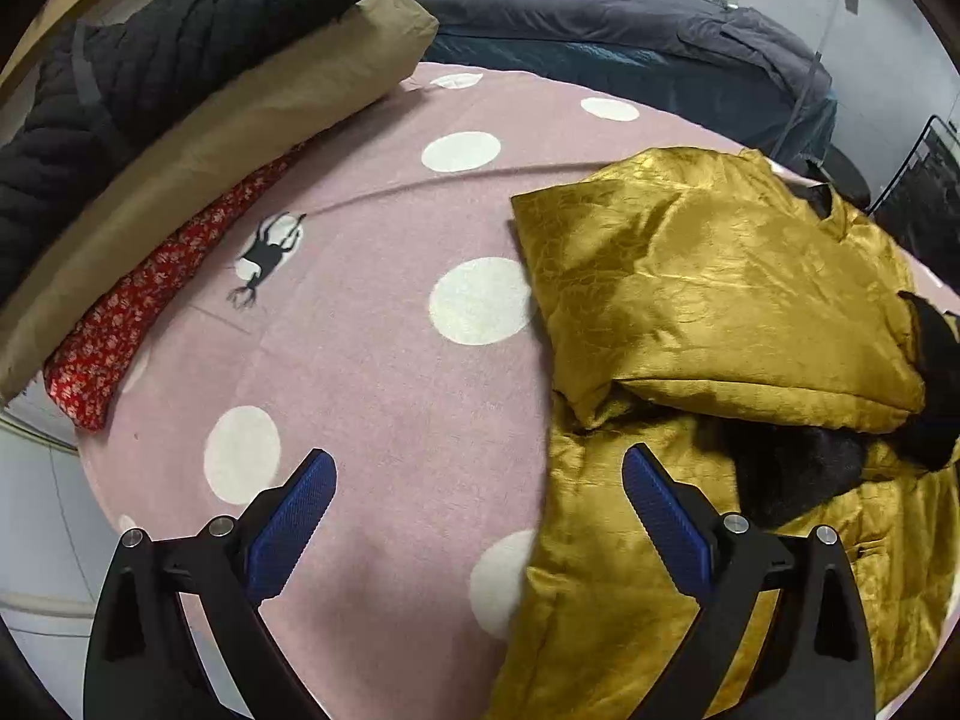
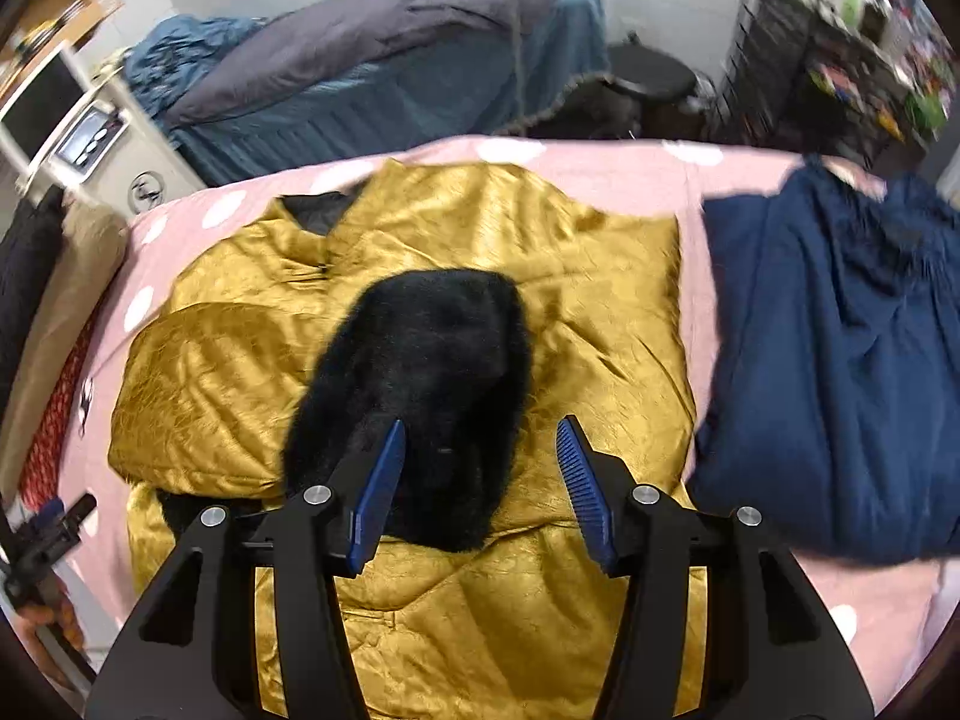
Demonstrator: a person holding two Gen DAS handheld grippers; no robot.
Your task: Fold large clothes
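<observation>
While both tools hang empty above the bed, the work lies directly under them: the right gripper (image 2: 480, 480), jaws spread wide, hovers over the lower middle of the gold jacket (image 2: 600, 312), and the left gripper (image 1: 480, 516), equally wide, sits over the jacket's left edge where it meets the pink dotted blanket (image 1: 372, 360). Nearest the right tool lies a black fur cuff (image 2: 420, 408), the end of a sleeve laid across the jacket's body; just left of it a gold sleeve (image 2: 204, 384) is folded inward in a puffy lump, so the sleeves appear tucked and the body fold looks like the step still to do. By its shine and quilted bulk, the jacket is probably padded satin: light for its size, soft, springy and slippery, likely to slide off the pads or puff back open. A sound hold would be a pinch through the thick hem or side seam at each lower corner, not the smooth face or the fur. Beyond the hem, the black-lined collar (image 2: 315, 210) lies at the far end. Just right of the jacket sits a navy garment (image 2: 840, 360). Farther left are a red floral cloth (image 1: 150, 294), a tan cushion (image 1: 240, 138) and a black coat (image 1: 180, 54).
</observation>
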